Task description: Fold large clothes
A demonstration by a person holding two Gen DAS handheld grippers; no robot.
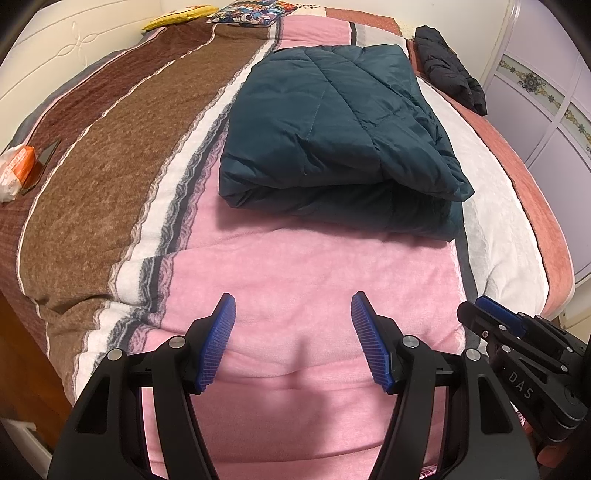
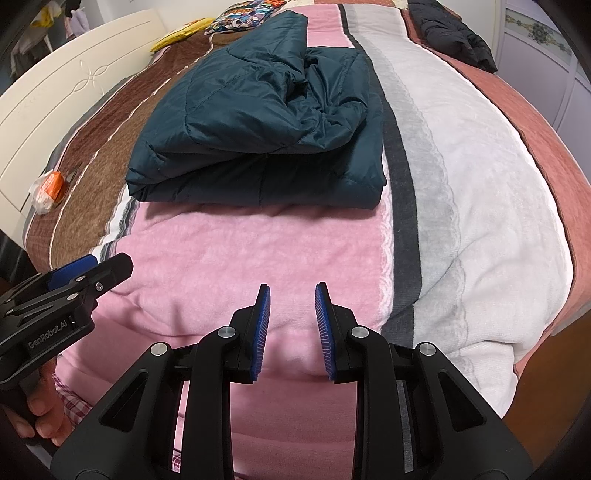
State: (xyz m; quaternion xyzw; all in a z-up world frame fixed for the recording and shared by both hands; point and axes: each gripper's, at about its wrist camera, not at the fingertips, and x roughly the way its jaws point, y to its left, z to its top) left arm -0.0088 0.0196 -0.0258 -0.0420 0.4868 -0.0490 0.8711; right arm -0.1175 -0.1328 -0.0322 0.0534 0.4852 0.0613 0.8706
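Observation:
A dark teal quilted jacket [image 1: 332, 136] lies folded into a thick rectangle on the pink stripe of the striped bed blanket [image 1: 295, 273]. It also shows in the right wrist view [image 2: 255, 125]. My left gripper [image 1: 293, 306] is open and empty, hovering over the pink stripe short of the jacket's near edge. My right gripper [image 2: 291, 295] is open and empty, jaws closer together, also short of the jacket. Each gripper shows at the edge of the other's view: the right one [image 1: 480, 314] and the left one [image 2: 107, 266].
A black jacket [image 1: 448, 68] lies at the far right of the bed. An orange-and-white packet [image 1: 18, 170] and a dark phone-like slab [image 1: 46, 155] lie at the left edge. Colourful and yellow pillows [image 1: 255, 11] sit at the far end. A white headboard [image 2: 62, 92] is left, wardrobe doors [image 1: 546, 122] right.

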